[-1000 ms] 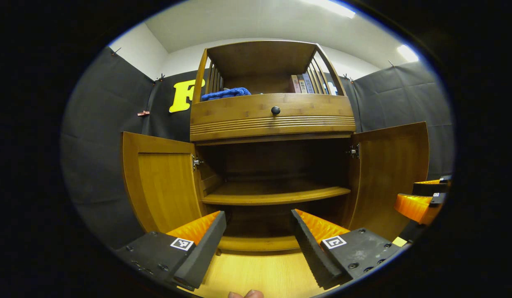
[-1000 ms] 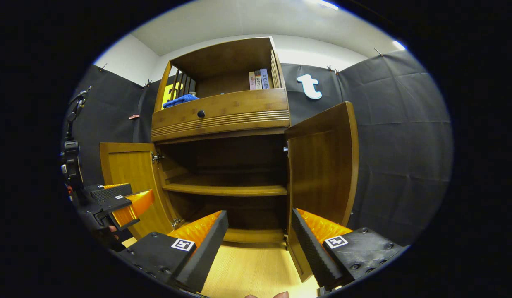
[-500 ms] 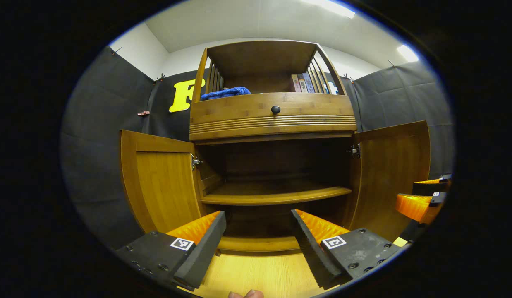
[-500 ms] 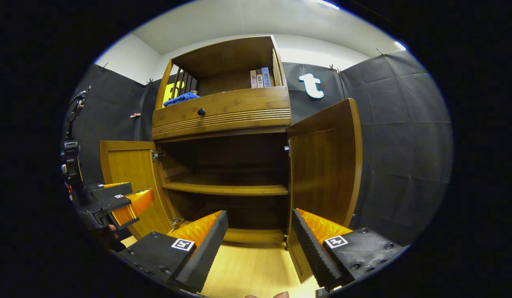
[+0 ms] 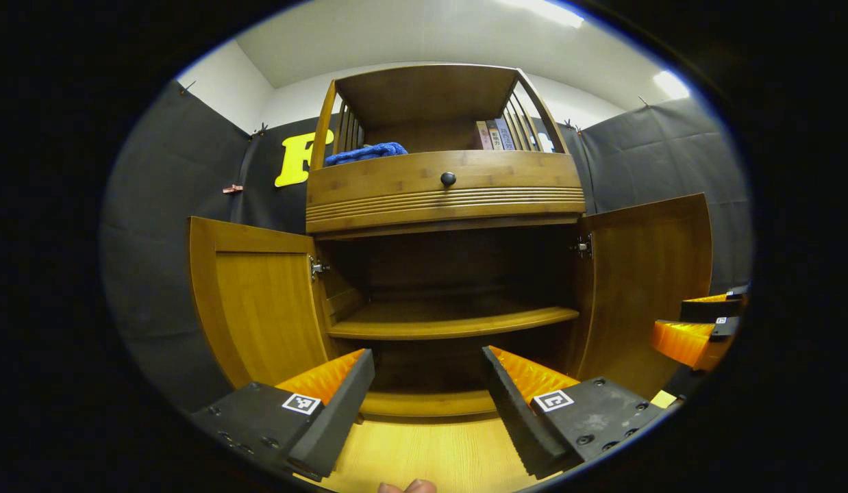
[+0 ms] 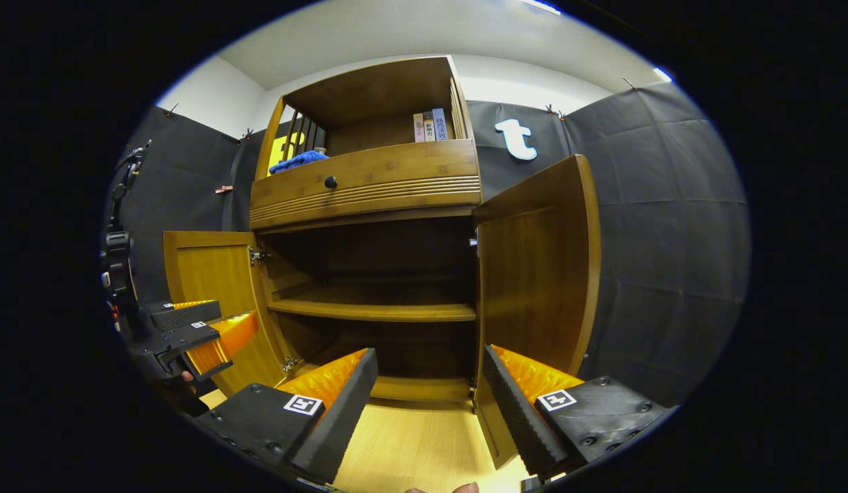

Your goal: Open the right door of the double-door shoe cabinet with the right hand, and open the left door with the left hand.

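Your fingers on both tools are spread apart and grasp nothing: the left gripper [image 5: 424, 383] points into the middle of the shoe cabinet [image 5: 444, 274], and the right gripper [image 6: 427, 387] sits just before the right door [image 6: 537, 274], clear of it. You have both doors swung wide, the left door [image 5: 259, 301] out to the left. Inside, a bare shelf [image 5: 451, 320] crosses the dark opening. Above it you see a drawer [image 5: 444, 188] with a round knob [image 5: 449, 179], then an open top holding a blue cloth [image 5: 366, 152] and some books [image 6: 429, 127]. Light wooden floor [image 5: 424, 455] lies near you, black cloth walls [image 6: 664, 226] behind, a white ceiling [image 5: 424, 34] overhead.
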A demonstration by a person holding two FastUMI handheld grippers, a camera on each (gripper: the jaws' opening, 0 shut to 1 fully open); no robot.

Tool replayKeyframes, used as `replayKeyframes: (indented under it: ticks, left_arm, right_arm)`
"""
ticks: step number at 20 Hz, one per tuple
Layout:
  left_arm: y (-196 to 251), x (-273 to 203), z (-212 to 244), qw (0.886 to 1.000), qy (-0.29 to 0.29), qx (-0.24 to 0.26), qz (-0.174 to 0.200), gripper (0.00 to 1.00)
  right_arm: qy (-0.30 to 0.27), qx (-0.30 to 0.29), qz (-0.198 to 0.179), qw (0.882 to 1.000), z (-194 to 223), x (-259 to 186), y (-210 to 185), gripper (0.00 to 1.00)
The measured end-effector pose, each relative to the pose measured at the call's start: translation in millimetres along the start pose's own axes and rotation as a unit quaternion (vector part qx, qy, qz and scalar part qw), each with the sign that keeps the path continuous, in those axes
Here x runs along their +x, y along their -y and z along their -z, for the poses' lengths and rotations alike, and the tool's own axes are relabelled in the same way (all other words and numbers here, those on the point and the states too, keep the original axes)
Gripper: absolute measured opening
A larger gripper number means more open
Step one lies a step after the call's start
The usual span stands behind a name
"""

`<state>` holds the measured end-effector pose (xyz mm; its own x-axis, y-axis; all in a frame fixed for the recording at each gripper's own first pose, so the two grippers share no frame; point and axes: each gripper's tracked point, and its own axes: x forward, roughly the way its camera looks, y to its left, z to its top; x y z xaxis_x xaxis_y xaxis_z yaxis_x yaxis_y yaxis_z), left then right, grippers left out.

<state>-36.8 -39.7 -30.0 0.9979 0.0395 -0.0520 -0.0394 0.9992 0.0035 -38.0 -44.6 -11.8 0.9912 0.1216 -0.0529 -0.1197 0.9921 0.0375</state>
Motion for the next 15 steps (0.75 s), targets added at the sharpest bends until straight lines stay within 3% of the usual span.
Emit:
replayKeyframes:
  ticks: [15]
  left_arm:
    - [9.1,6.7,0.0,1.000,0.000,0.006,0.007,1.00]
  right_arm:
    - [-0.002,-0.005,-0.002,1.000,3.3,3.5,3.2,0.98]
